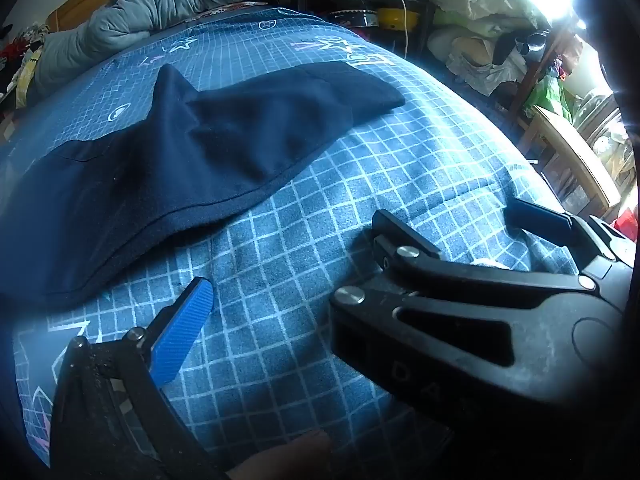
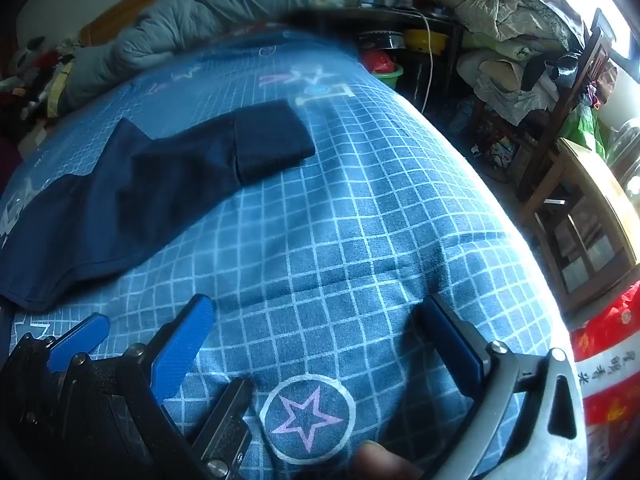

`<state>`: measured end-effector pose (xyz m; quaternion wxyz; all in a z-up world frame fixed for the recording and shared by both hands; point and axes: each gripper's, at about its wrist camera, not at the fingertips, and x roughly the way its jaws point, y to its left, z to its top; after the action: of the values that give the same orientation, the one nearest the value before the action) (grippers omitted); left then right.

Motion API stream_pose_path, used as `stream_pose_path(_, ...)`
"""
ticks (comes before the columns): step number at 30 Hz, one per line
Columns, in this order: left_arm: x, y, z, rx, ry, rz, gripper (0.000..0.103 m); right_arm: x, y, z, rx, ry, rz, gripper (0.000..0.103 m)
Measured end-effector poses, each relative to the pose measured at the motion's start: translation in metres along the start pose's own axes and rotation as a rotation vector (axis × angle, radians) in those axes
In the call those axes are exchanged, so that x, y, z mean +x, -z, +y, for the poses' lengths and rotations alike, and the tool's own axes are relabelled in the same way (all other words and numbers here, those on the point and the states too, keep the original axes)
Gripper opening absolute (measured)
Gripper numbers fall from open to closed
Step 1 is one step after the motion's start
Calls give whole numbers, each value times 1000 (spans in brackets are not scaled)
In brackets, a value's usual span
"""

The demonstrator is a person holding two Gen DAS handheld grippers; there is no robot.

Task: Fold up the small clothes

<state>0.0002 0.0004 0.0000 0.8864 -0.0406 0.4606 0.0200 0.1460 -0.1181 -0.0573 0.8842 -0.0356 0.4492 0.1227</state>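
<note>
A dark navy garment (image 1: 160, 168) lies spread flat on the blue grid-patterned bedsheet (image 1: 360, 168), one long part with a cuff reaching to the right (image 2: 272, 140). My left gripper (image 1: 312, 292) hangs over the sheet just in front of the garment's hem, open and empty. Only its left blue pad (image 1: 184, 332) shows, because the right gripper's black body (image 1: 460, 320) covers the other side. My right gripper (image 2: 318, 304) is close beside it on the right, open over bare sheet with nothing between its fingers. The left gripper's blue finger (image 2: 80, 342) shows at the right wrist view's left edge.
A rolled grey quilt (image 2: 168, 28) lies along the head of the bed. Beyond the bed's right edge are a dark cluttered table (image 2: 400, 28), a chair piled with cloth (image 2: 516, 60), a wooden stool (image 2: 580, 216) and a red bag (image 2: 608, 360).
</note>
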Motion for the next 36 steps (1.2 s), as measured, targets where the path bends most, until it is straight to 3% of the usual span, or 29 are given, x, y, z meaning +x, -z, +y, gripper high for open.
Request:
stream_pose_path(5, -2, 0, -1, 61, 7, 16, 103, -3, 1, 3, 20, 20, -12, 103)
stream_pose_path(9, -12, -1, 19, 90, 82, 60, 103, -9, 2, 4, 34, 23, -18, 103)
stream_pose_path(12, -20, 4, 32, 110, 21, 17, 103, -23, 7, 16, 34, 124, -19, 103)
stream_pose_path(16, -17, 15, 62, -21, -43, 43, 103, -27, 19, 36, 27, 93, 21, 103)
stream_pose_path(19, -19, 28, 57, -13, -65, -4, 103, -19, 25, 45, -9, 122, 24, 103)
stream_pose_path(28, -15, 27, 60, -20, -56, 17, 103, -14, 26, 49, -5, 167, 11, 103)
stream_pose_path(36, -16, 31, 67, -32, -39, 6, 103, -15, 25, 45, 13, 140, 19, 103)
